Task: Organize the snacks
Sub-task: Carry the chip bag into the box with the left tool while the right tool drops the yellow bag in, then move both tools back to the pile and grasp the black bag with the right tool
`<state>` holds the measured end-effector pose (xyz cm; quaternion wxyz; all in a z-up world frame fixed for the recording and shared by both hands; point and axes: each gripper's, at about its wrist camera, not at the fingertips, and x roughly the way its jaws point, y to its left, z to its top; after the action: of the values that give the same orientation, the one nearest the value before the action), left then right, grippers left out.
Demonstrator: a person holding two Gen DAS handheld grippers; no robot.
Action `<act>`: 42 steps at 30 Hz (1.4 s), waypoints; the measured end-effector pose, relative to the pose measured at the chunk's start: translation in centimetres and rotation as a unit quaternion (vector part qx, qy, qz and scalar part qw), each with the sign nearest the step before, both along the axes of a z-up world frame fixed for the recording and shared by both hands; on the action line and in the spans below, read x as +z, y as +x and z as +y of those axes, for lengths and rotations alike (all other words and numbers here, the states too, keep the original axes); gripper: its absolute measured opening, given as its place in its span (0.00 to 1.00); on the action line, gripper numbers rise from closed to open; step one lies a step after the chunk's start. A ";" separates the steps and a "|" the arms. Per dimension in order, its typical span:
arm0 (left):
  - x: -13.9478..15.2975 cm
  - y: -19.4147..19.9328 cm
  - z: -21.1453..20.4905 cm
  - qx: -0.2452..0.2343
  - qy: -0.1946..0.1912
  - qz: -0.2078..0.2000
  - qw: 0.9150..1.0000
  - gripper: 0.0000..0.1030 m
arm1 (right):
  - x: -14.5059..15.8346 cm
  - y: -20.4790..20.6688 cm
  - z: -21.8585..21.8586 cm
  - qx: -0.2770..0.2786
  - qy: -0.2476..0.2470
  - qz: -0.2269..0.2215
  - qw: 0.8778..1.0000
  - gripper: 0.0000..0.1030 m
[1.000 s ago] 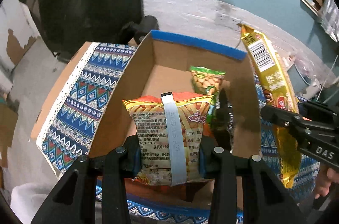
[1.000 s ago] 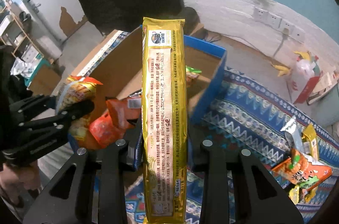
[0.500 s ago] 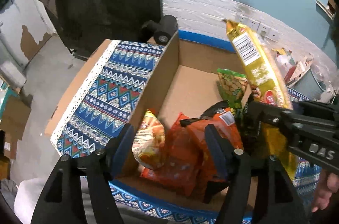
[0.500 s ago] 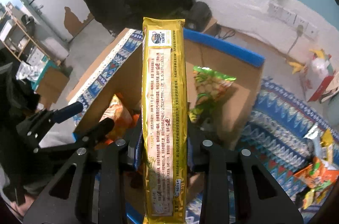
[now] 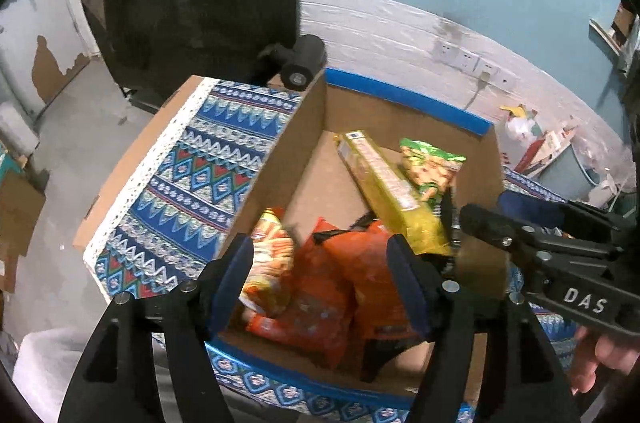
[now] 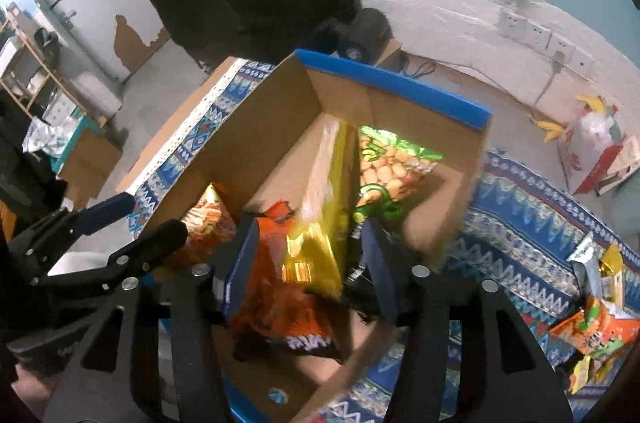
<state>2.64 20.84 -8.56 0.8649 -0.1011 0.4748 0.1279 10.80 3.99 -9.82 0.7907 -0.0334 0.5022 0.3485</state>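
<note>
As the right tool [image 6: 308, 255] spreads its jaws, the long yellow packet [image 6: 320, 199] between them drops free into the cardboard box [image 6: 400, 87] beside the green bag [image 6: 392, 167]; the left tool [image 5: 320, 263] hangs spread and empty over the orange packs [image 5: 320, 287]. Boxing is the step in hand, and next, I judge, comes a reach to the loose snacks [image 6: 592, 331] on the patterned surface [image 6: 532, 223]

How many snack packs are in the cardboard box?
5 that I can see: a long yellow pack leaning in the middle, a green bag behind it, two orange bags in front, and a striped bag at the left wall. More may hide underneath.
</note>
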 end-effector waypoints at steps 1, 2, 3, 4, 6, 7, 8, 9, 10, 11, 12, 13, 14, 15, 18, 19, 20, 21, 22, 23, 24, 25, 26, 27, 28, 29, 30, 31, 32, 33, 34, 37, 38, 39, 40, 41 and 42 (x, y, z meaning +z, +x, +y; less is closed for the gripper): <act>0.1 0.1 -0.4 -0.004 -0.002 -0.001 1.000 0.68 | 0.1 0.1 -0.6 -0.003 -0.001 -0.002 1.000 0.58; 0.2 0.2 -0.8 -0.008 -0.002 -0.003 1.000 0.68 | 0.2 0.2 -1.2 -0.007 -0.004 -0.005 1.000 0.59; 0.3 0.2 -1.3 -0.014 -0.002 -0.004 1.000 0.68 | 0.3 0.2 -1.9 -0.010 -0.008 -0.009 1.000 0.59; 0.4 0.3 -1.6 -0.018 -0.001 -0.006 1.000 0.68 | 0.4 0.3 -2.5 -0.013 -0.012 -0.013 1.000 0.59; 0.6 0.4 -2.6 -0.026 0.004 -0.008 1.000 0.68 | 0.6 0.5 -3.9 -0.021 -0.018 -0.018 0.999 0.59; 0.7 0.5 -3.1 -0.032 0.005 -0.008 0.999 0.68 | 0.7 0.5 -4.7 -0.025 -0.021 -0.020 0.999 0.59; 0.8 0.6 -3.6 -0.038 0.006 -0.010 0.999 0.68 | 0.8 0.6 -5.5 -0.029 -0.024 -0.021 0.999 0.59; 0.9 0.8 -4.2 -0.042 0.008 -0.010 0.999 0.68 | 0.9 0.6 -6.3 -0.032 -0.027 -0.024 0.999 0.60; 0.9 1.0 -4.9 -0.050 0.010 -0.009 0.999 0.68 | 1.0 0.6 -6.7 -0.035 -0.030 -0.027 0.999 0.63; 0.9 1.1 -5.3 -0.054 0.012 -0.009 0.998 0.68 | 1.1 0.5 -7.4 -0.038 -0.034 -0.031 0.998 0.64; 0.9 1.3 -6.0 -0.060 0.013 -0.008 0.998 0.68 | 1.2 0.4 -7.9 -0.040 -0.037 -0.035 0.998 0.65; 0.9 1.4 -6.5 -0.065 0.015 -0.007 0.998 0.68 | 1.3 0.4 -8.6 -0.042 -0.041 -0.039 0.998 0.65; 0.9 1.5 -7.2 -0.071 0.016 -0.007 0.997 0.68 | 1.4 0.4 -9.2 -0.044 -0.045 -0.043 0.997 0.66; 0.9 1.7 -7.9 -0.077 0.016 -0.007 0.997 0.68 | 1.5 0.4 -9.7 -0.045 -0.048 -0.046 0.997 0.67; 0.7 2.1 -9.7 -0.095 0.017 -0.006 0.995 0.68 | 1.6 0.5 -11.5 -0.054 -0.056 -0.052 0.996 0.70; 0.6 2.3 -10.3 -0.102 0.019 -0.004 0.995 0.68 | 1.5 0.7 -12.4 -0.059 -0.060 -0.054 0.995 0.70; 0.5 2.5 -10.9 -0.108 0.023 0.000 0.994 0.68 | 1.5 0.7 -12.9 -0.062 -0.062 -0.054 0.995 0.70; 0.4 2.7 -11.6 -0.113 0.027 0.003 0.993 0.68 | 1.4 0.8 -13.4 -0.065 -0.064 -0.054 0.994 0.70; 0.3 2.9 -12.0 -0.117 0.028 0.003 0.993 0.68 | 1.4 0.8 -14.1 -0.069 -0.066 -0.054 0.994 0.70; 0.2 3.1 -12.5 -0.121 0.029 0.005 0.992 0.68 | 1.3 0.9 -14.9 -0.073 -0.067 -0.054 0.994 0.70; 0.2 3.3 -13.0 -0.124 0.030 0.006 0.992 0.68 | 1.3 1.0 -15.6 -0.077 -0.069 -0.054 0.993 0.70; 0.2 3.5 -13.3 -0.127 0.030 0.006 0.991 0.68 | 1.2 1.1 -16.3 -0.081 -0.071 -0.054 0.993 0.70; 0.1 3.7 -13.7 -0.130 0.030 0.006 0.991 0.68 | 1.1 1.2 -17.1 -0.085 -0.072 -0.053 0.992 0.70; 0.1 3.8 -14.1 -0.133 0.031 0.007 0.991 0.68 | 1.0 1.3 -17.8 -0.089 -0.072 -0.050 0.992 0.70; 0.1 4.1 -14.6 -0.136 0.032 0.008 0.990 0.68 | 0.9 1.3 -18.3 -0.091 -0.073 -0.049 0.992 0.70; 0.0 4.3 -15.0 -0.139 0.033 0.009 0.990 0.68 | 0.7 1.4 -18.9 -0.093 -0.076 -0.048 0.992 0.70; 0.0 4.4 -15.5 -0.143 0.034 0.009 0.989 0.68 | 0.5 1.4 -19.5 -0.096 -0.078 -0.047 0.991 0.70; 0.0 4.6 -15.9 -0.146 0.035 0.010 0.989 0.68 | 0.4 1.5 -20.2 -0.100 -0.080 -0.046 0.991 0.70; 0.0 4.7 -16.3 -0.149 0.037 0.012 0.988 0.68 | 0.2 1.6 -20.8 -0.102 -0.080 -0.044 0.991 0.70; -0.1 5.0 -16.7 -0.153 0.039 0.013 0.987 0.68 | 0.1 1.6 -21.3 -0.104 -0.081 -0.043 0.990 0.70; -0.2 5.1 -17.1 -0.155 0.040 0.014 0.987 0.68 | 0.0 1.7 -21.9 -0.106 -0.083 -0.044 0.990 0.71; -0.5 5.8 -18.3 -0.164 0.045 0.019 0.985 0.68 | -0.4 2.0 -23.8 -0.116 -0.090 -0.046 0.988 0.72; -0.6 5.9 -18.7 -0.167 0.046 0.021 0.985 0.68 | -0.7 2.2 -24.5 -0.121 -0.092 -0.046 0.987 0.72; -0.7 6.2 -19.2 -0.170 0.047 0.023 0.984 0.68 | -0.8 2.4 -25.2 -0.126 -0.094 -0.044 0.987 0.72; -0.8 6.4 -19.6 -0.174 0.048 0.025 0.983 0.68 | -1.1 2.6 -26.0 -0.133 -0.094 -0.041 0.986 0.72; -0.9 6.7 -20.1 -0.178 0.050 0.027 0.982 0.68 | -1.3 2.8 -26.8 -0.140 -0.094 -0.038 0.985 0.72; -1.1 7.0 -20.6 -0.180 0.053 0.029 0.982 0.68 | -1.5 3.1 -27.6 -0.148 -0.093 -0.036 0.984 0.72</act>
<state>9.64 0.21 -9.63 0.8636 0.0360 0.5029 -0.0017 13.92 -23.65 -11.29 0.8445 -0.0443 0.5032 0.1780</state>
